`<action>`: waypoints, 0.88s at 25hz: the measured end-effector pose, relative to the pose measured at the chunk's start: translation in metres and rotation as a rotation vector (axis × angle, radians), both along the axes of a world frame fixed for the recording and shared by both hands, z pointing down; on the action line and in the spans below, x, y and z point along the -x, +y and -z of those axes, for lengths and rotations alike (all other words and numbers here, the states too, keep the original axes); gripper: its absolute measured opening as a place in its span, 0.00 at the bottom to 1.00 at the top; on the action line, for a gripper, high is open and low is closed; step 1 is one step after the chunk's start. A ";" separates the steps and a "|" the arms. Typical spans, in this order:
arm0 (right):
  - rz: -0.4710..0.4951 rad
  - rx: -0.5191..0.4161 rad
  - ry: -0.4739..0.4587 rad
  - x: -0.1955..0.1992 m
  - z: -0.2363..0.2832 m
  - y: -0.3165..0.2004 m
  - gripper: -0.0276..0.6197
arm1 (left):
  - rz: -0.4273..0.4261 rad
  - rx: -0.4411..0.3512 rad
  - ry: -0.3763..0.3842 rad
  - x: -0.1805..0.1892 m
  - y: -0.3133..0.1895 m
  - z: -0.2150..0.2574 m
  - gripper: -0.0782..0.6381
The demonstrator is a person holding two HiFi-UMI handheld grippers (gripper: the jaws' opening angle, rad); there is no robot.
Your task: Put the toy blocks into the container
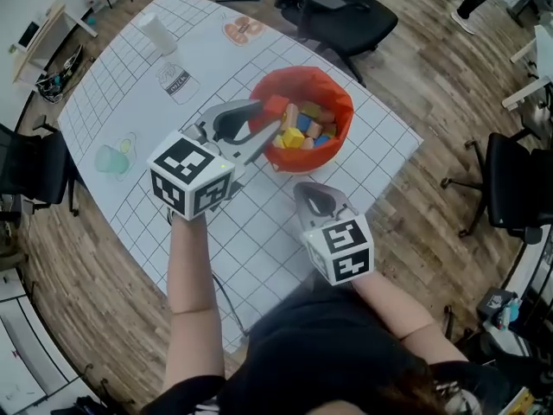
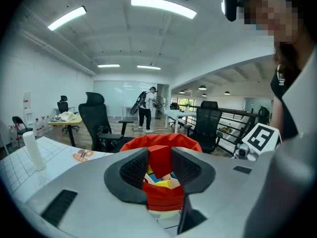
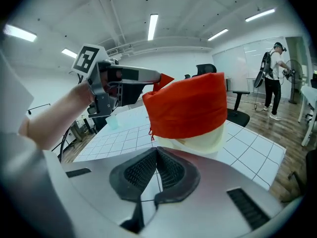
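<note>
A red block (image 1: 276, 105) (image 2: 159, 163) sits between the pads of my left gripper (image 1: 270, 116) (image 2: 159, 152), which is shut on it. It hangs over the near-left rim of the red fabric-lined container (image 1: 339, 93) (image 2: 163, 202). Several coloured blocks (image 1: 308, 131) lie inside the container. My right gripper (image 1: 302, 188) (image 3: 157, 151) is shut and holds nothing; it hovers low over the mat just in front of the container (image 3: 190, 105). The right gripper view also catches the left gripper (image 3: 159, 78) with the red block (image 3: 166, 80) at the container's top left.
The table carries a white gridded mat (image 1: 259, 232) with printed pictures. A white cylinder (image 1: 157, 33) (image 2: 33, 151) stands at the far left. Black office chairs (image 1: 346, 15) surround the table, whose right edge (image 1: 393, 158) lies close behind the container. A person (image 2: 147, 108) stands far off.
</note>
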State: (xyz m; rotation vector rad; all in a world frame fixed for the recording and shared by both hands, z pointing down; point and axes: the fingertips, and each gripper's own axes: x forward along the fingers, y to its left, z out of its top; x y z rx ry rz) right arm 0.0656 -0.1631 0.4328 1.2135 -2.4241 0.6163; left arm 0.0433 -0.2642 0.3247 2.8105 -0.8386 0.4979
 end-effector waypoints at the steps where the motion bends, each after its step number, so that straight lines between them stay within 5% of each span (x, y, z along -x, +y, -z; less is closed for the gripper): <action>1: -0.009 0.000 0.001 -0.005 -0.001 -0.001 0.06 | -0.004 -0.007 -0.013 -0.002 -0.001 -0.002 0.33; 10: -0.052 -0.006 0.001 -0.020 0.002 -0.007 0.06 | 0.057 -0.003 0.095 0.005 -0.009 0.004 0.32; 17: -0.039 -0.016 0.003 -0.015 0.009 -0.003 0.06 | 0.163 -0.024 0.258 0.039 0.000 0.027 0.28; 22: -0.029 -0.030 0.011 -0.011 0.015 -0.001 0.06 | 0.275 -0.050 0.294 0.078 0.013 0.031 0.26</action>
